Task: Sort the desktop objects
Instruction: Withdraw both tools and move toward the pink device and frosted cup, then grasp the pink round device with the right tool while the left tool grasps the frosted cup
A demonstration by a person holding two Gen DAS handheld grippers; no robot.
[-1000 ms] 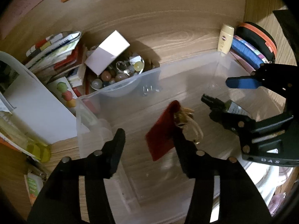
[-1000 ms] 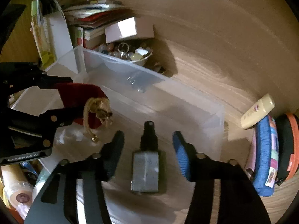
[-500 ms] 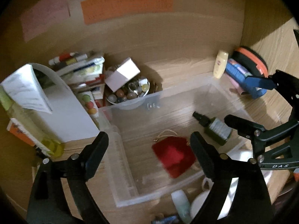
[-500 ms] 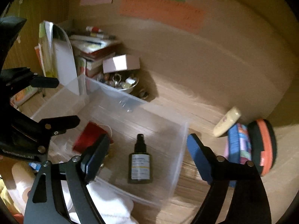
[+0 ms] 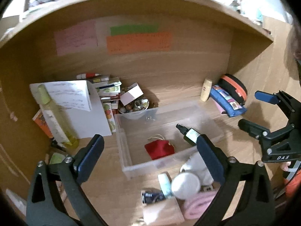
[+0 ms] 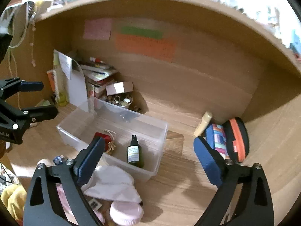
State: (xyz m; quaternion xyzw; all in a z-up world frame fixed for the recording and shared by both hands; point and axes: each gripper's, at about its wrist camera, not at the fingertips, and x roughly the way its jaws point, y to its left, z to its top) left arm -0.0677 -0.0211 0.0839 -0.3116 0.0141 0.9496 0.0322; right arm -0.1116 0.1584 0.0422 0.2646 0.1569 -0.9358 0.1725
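A clear plastic bin [image 5: 205, 111] [image 6: 160, 131] sits on the wooden desk. Inside it lie a red pouch [image 5: 160, 148] [image 6: 101, 136] with a cord and a dark green spray bottle [image 5: 189, 134] [image 6: 134, 153]. My left gripper [image 5: 148, 150] is open and empty, raised well above and in front of the bin. My right gripper [image 6: 148, 152] is open and empty, raised above the bin's right front. Each gripper shows in the other's view, the right [image 5: 252, 111] and the left [image 6: 43, 99].
A bowl of trinkets [image 5: 134, 105] with a white box stands behind the bin, beside stacked books [image 5: 107, 88] and a white folder [image 5: 90, 116]. A cream tube [image 5: 206, 92], blue pencil case [image 5: 227, 101] and black-orange case [image 5: 235, 88] lie right. Jars, a white cloth [image 6: 111, 182] and pink items lie in front.
Both grippers have pulled up and back from the bin. The left let go of the red pouch, which now lies in the bin; the spray bottle lies beside it.
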